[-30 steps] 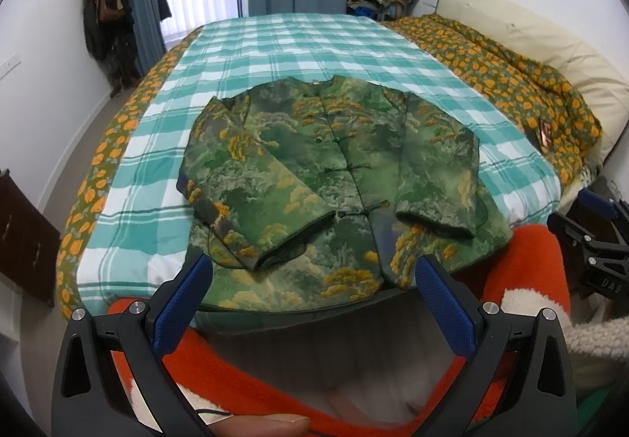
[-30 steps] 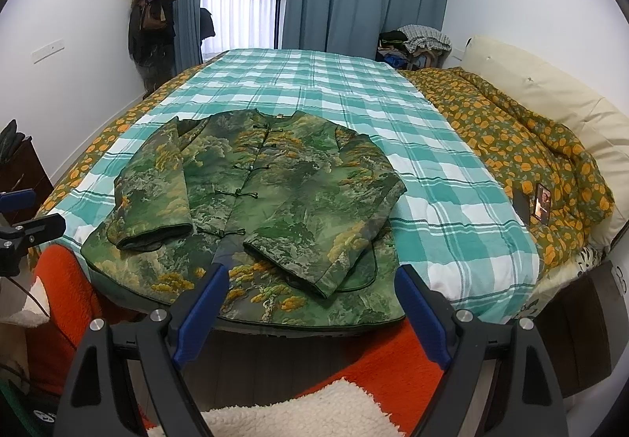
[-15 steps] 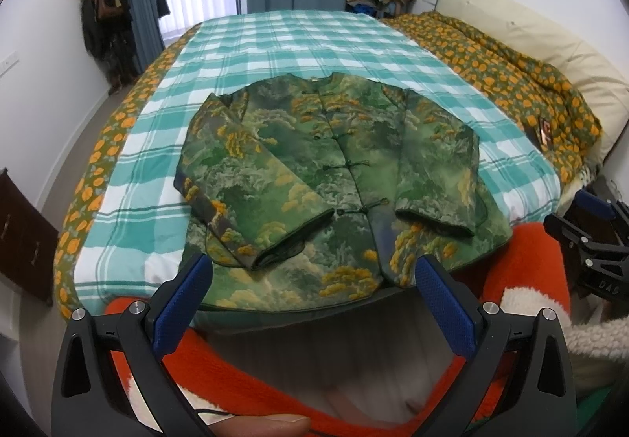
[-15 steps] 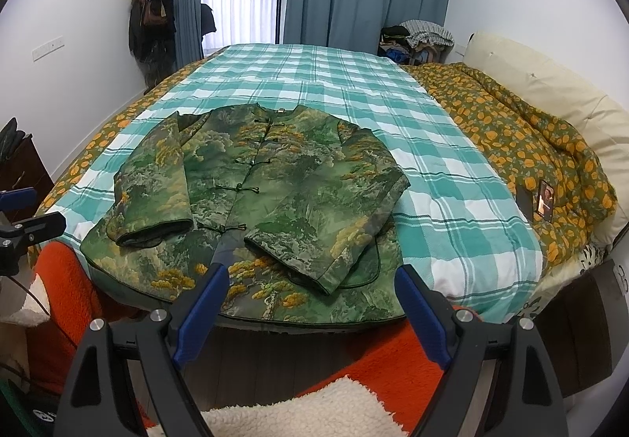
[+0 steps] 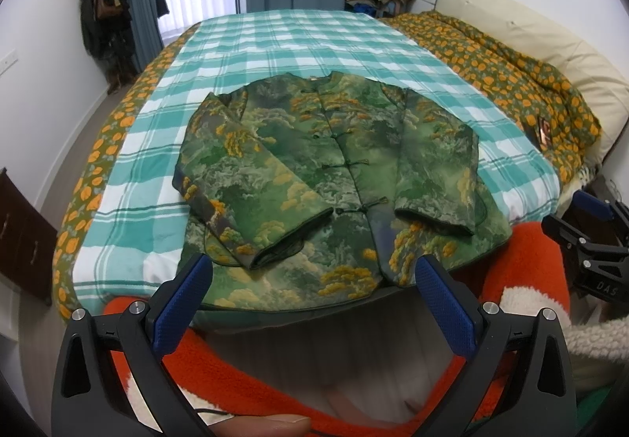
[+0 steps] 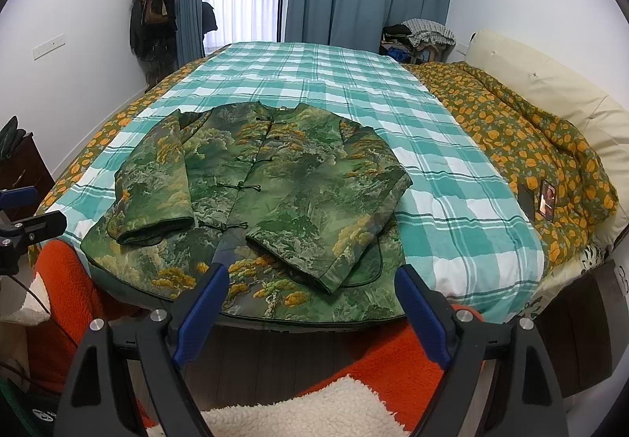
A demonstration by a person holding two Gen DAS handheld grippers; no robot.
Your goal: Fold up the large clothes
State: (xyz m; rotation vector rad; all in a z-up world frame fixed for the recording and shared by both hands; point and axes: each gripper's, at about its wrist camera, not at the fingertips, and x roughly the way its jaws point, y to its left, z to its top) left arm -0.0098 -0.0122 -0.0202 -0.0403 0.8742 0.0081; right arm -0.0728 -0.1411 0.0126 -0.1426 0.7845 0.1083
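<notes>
The green patterned jacket lies face up at the near edge of the checked bedspread, both sleeves folded across its front. I hold my left gripper and right gripper above its hem, both wide apart, empty.

Green-gold jacket, teal-checked blanket

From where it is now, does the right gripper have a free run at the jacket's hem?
Probably yes. The right gripper is open and points at the hem of the jacket at the bed edge, with nothing between them.
</notes>
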